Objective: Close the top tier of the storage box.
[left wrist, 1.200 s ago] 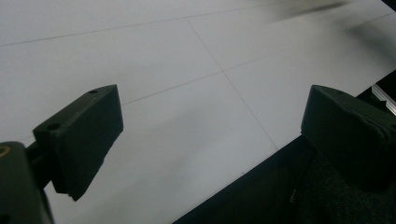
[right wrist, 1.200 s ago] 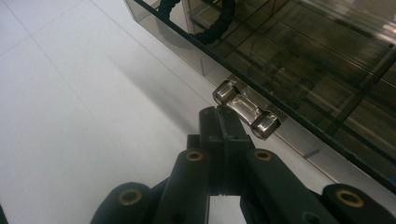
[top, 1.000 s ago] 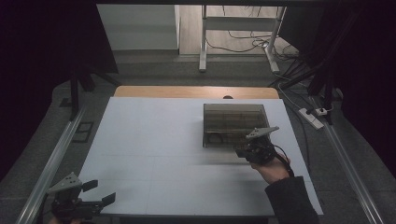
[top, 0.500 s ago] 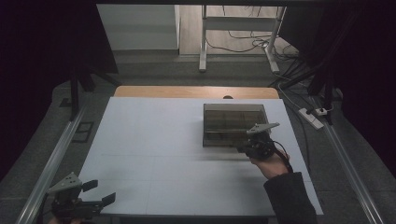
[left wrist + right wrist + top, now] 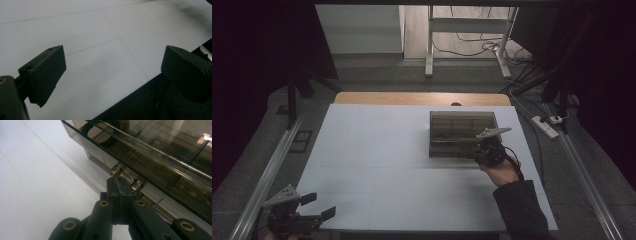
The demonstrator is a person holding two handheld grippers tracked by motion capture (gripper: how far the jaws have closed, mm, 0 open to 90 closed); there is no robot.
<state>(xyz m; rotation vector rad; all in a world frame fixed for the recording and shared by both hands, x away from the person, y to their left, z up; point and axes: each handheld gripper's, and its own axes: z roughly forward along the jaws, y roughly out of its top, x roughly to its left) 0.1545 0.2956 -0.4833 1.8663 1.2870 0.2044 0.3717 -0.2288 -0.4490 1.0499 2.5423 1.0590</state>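
Observation:
A smoky transparent compartment box with its lid down lies on the white table, right of centre. My right gripper is at the box's near edge, held by a hand in a dark sleeve. In the right gripper view its jaws are pressed together with nothing between them, and the right gripper tip touches the metal latch on the front of the box. My left gripper hovers by the table's near left corner. The left gripper stands wide open over bare tabletop and the table's edge.
A wooden strip borders the table's far edge. Metal rails run along both sides on the floor. A power strip and cables lie to the right, and a desk frame stands beyond the table.
My right gripper has crept slightly toward the box's front edge. The left gripper has stayed where it was.

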